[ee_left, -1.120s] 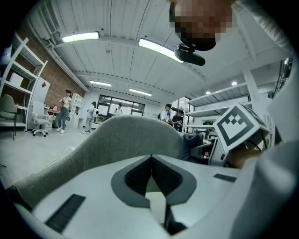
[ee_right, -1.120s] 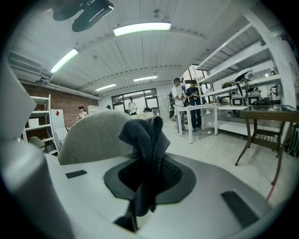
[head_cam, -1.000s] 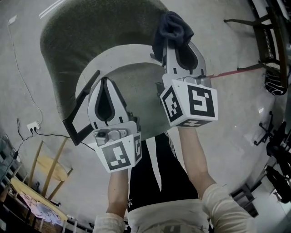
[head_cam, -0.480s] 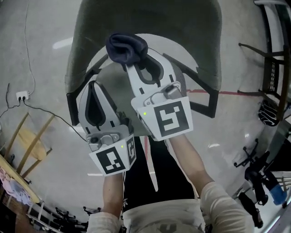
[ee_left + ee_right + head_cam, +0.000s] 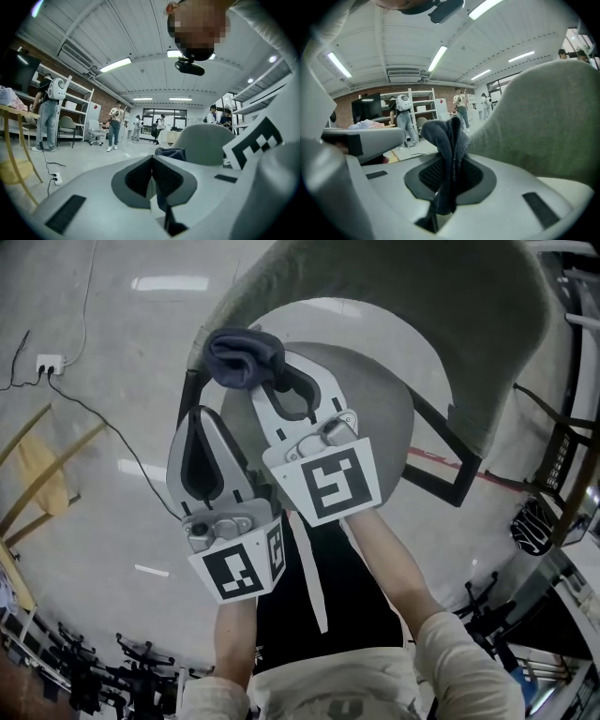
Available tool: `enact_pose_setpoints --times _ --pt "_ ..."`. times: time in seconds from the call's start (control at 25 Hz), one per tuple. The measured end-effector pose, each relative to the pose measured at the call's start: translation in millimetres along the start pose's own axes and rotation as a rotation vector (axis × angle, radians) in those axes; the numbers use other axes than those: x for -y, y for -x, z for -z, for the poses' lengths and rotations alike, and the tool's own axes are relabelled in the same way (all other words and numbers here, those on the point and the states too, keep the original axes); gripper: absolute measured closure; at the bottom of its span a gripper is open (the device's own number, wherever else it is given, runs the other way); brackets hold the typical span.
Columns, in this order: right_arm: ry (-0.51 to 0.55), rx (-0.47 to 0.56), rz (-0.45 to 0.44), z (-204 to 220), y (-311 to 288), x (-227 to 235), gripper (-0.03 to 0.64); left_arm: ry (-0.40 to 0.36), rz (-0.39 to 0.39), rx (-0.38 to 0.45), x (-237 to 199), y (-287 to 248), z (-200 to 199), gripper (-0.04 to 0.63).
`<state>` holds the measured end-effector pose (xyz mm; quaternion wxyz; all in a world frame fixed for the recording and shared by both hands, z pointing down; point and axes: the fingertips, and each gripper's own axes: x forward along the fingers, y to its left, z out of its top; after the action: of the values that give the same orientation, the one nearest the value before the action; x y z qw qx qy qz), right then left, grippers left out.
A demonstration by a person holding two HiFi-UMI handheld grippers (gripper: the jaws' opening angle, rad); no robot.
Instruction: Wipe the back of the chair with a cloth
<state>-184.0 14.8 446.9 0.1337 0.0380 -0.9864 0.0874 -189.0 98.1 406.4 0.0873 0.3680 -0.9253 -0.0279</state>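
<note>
The right hand-held gripper point(image 5: 255, 388) is clenched on a bunched dark blue fabric cloth point(image 5: 242, 354), just beside the grey-green upholstered curved chair back point(image 5: 469, 334). The left hand-held gripper point(image 5: 201, 416) is closed on nothing. The cloth looks soft, light and floppy, and is best pinched at a thick fold.

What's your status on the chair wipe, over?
Right gripper shut on cloth. Left gripper shut, empty. Cloth beside chair back, contact unclear. No obstruction seen.

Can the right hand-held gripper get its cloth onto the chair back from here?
Likely yes: the right hand-held gripper clamps the cloth, and the chair back rises right beside it, nothing between.
</note>
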Motion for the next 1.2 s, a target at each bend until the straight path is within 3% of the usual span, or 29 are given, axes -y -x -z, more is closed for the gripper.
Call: enact_pose_setpoints --times 0.24,0.48,0.84,1.2 --pt "0.055 -0.047 -0.090 13 -16 -30 0.558 0.010 -0.048 -0.005 -17 9 5 0.580" --pt "0.028 -0.045 -0.060 12 -27 -20 0.558 0.007 -0.054 -0.001 -19 5 2 0.580" --pt "-0.003 -0.027 0.110 10 -36 45 0.558 -0.014 -0.040 -0.010 -19 3 -4 0.580" --pt "-0.073 -0.047 0.351 13 -22 126 0.558 -0.041 0.081 0.002 25 -21 -6 0.580"
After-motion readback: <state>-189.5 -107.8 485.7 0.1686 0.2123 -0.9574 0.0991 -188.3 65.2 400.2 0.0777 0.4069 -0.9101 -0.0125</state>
